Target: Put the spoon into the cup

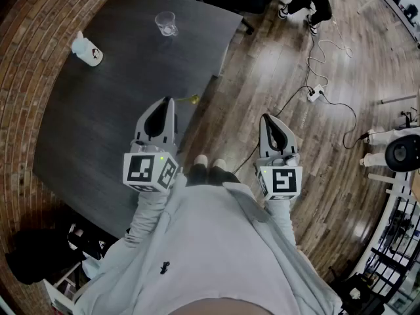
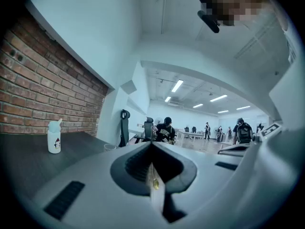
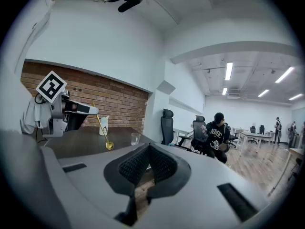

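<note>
A thin gold spoon (image 1: 191, 100) is gripped by its handle in my left gripper (image 1: 168, 102), which is shut on it above the table's near right edge. In the right gripper view the spoon (image 3: 103, 131) hangs down from the left gripper (image 3: 89, 110), bowl lowest. In the left gripper view a gold part of the spoon (image 2: 155, 183) shows between the closed pads. The clear glass cup (image 1: 166, 23) stands upright at the table's far side, well ahead of the spoon. My right gripper (image 1: 270, 119) is shut with nothing in it, out over the wooden floor.
A white bottle (image 1: 87, 48) with a printed figure stands at the far left of the dark table (image 1: 98, 130), near the brick wall (image 1: 26, 58). Cables and a power strip (image 1: 315, 94) lie on the floor to the right. Office chairs and seated people are beyond the table.
</note>
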Demonstrator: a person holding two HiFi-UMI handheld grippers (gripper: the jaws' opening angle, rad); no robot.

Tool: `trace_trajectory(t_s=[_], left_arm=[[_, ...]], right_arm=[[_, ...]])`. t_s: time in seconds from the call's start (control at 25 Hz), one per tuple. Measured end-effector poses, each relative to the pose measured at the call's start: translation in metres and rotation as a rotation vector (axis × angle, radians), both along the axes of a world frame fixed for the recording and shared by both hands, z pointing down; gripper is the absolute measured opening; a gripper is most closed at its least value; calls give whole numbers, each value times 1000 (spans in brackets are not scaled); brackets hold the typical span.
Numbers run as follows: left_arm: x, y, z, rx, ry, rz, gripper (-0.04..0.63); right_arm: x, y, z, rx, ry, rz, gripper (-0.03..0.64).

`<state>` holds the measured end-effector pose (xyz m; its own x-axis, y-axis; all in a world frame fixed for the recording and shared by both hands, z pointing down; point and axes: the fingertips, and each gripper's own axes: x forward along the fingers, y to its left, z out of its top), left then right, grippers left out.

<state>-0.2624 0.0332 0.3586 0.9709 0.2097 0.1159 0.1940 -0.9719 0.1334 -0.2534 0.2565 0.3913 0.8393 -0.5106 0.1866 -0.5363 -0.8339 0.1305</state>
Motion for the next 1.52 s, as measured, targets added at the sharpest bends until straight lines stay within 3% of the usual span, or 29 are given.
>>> trace_trajectory(t_s=[0.6,0.84,1.04,1.52], left_arm=[[-5,33,4,22,-1,-49,20],[14,40,9,29,-8,-63,20],[58,36,16,19,-11,-71,20],[209,-7,5,-26,21,-150,20]], right_arm=[[7,40,9,55,-5,-5,17],[23,56,18,78,-24,5,16],[68,53,25,87,-37,5,16],[231,-5,5,43,-23,-121,17]])
